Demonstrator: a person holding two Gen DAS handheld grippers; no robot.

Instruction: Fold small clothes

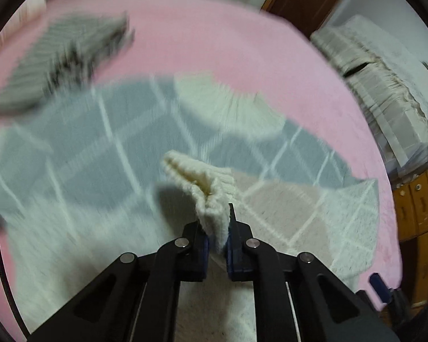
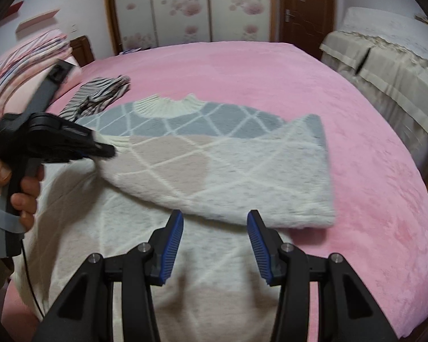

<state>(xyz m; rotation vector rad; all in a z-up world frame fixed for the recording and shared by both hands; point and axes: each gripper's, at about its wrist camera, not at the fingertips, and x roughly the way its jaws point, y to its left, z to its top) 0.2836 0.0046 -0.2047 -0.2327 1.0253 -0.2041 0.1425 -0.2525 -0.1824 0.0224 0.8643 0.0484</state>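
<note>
Now one sweater (image 2: 214, 165), left gripper (image 1: 217, 233) pinching its cuff (image 1: 211, 196), right gripper (image 2: 215, 228) spread, one striped garment (image 2: 100, 97).

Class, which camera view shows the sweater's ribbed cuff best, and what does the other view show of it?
The left wrist view: the ribbed cuff fills the centre, clamped between the left gripper's fingers, its ribbing sharp. In the right wrist view the cuff is only a small sliver, mostly hidden behind the left gripper.

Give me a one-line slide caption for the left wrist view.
Left gripper pinches the sweater's ribbed cream cuff above the pink bedspread.
</note>
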